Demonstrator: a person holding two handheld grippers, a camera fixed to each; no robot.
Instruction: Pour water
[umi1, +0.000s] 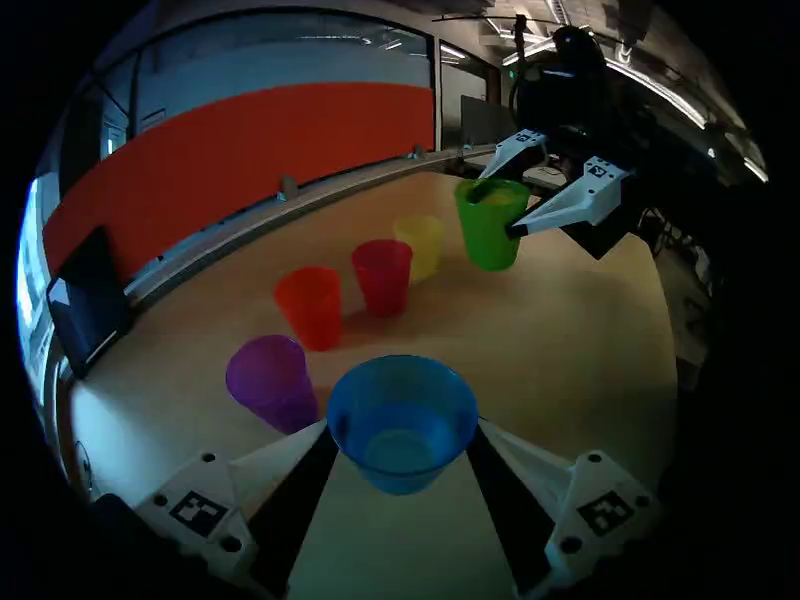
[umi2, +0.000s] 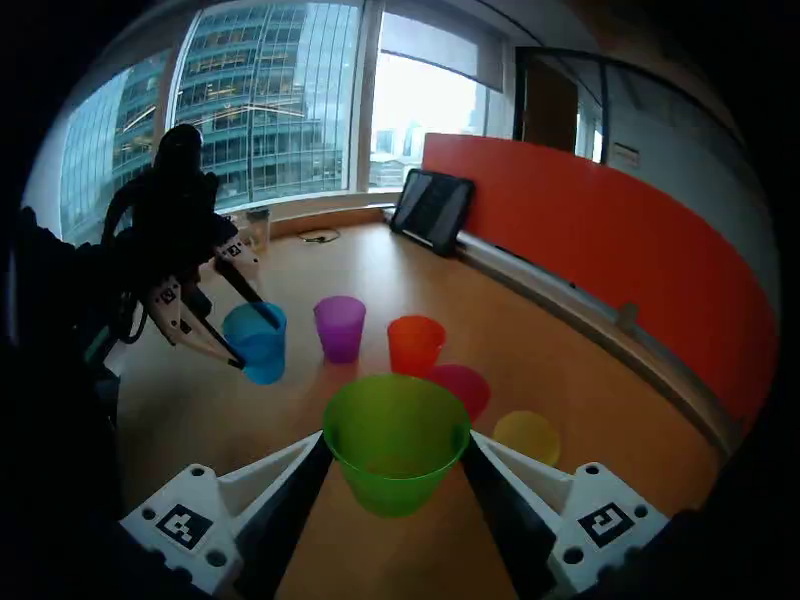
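Note:
My left gripper (umi1: 403, 442) is shut on a blue cup (umi1: 402, 420) with a little water in its bottom, held upright just above the wooden table (umi1: 560, 340). Far across the table my right gripper (umi1: 495, 213) is shut on a green cup (umi1: 490, 222). In the right gripper view the green cup (umi2: 396, 440) sits upright between my right gripper's (umi2: 396, 452) fingers, and its inside looks empty. Farther off at left, the left gripper (umi2: 240, 338) grips the blue cup (umi2: 257, 342).
Several cups stand in a row on the table: purple (umi1: 271, 381), orange (umi1: 311, 306), red (umi1: 383, 276) and yellow (umi1: 421, 246). A dark tablet (umi1: 88, 296) leans at the table's far edge under an orange wall (umi1: 240, 150). Windows (umi2: 260, 100) lie behind the person (umi2: 170, 215).

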